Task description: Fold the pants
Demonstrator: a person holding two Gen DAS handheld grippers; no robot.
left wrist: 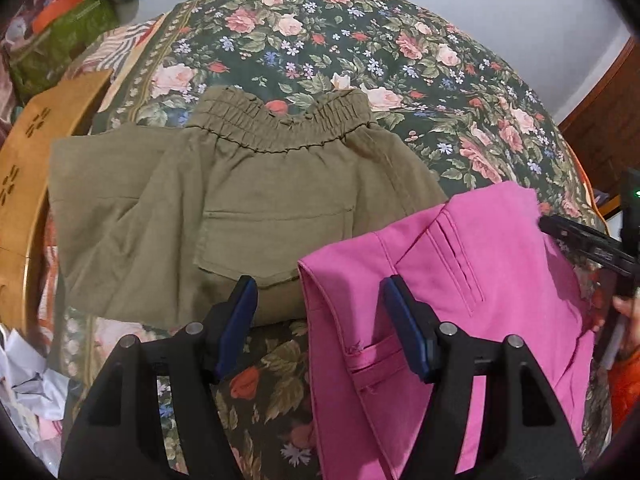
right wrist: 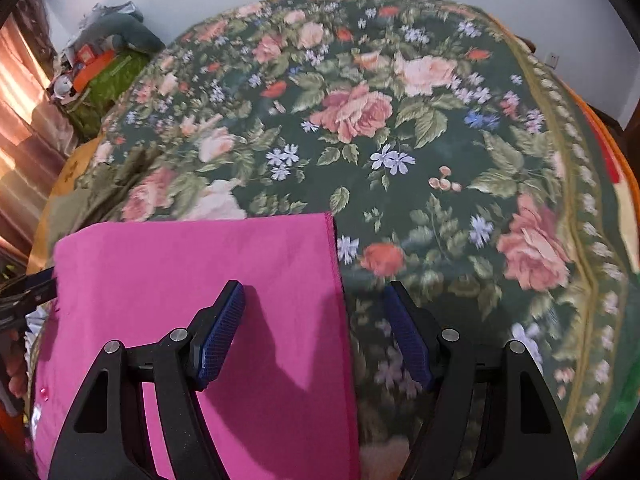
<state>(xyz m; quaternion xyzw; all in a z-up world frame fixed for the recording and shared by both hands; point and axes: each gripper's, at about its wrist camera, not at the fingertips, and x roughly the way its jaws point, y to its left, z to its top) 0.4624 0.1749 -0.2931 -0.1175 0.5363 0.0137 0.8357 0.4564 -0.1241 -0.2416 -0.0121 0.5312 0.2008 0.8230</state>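
Pink pants [left wrist: 460,280] lie part-folded at the near edge of the floral bedspread [left wrist: 360,40], olive pants [left wrist: 240,200] already folded just beside them toward the left edge. Left gripper [left wrist: 318,300] and right gripper [right wrist: 314,312] are both released, straddling opposite pink edges and holding nothing. My read: pinch both layers at each edge, lift evenly, and keep the fold square.

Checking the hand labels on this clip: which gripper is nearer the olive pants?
Left. The left gripper hovers open at the near hem of the olive pants, beside the pink pants. The right gripper, also open, is over the pink pants' far end.
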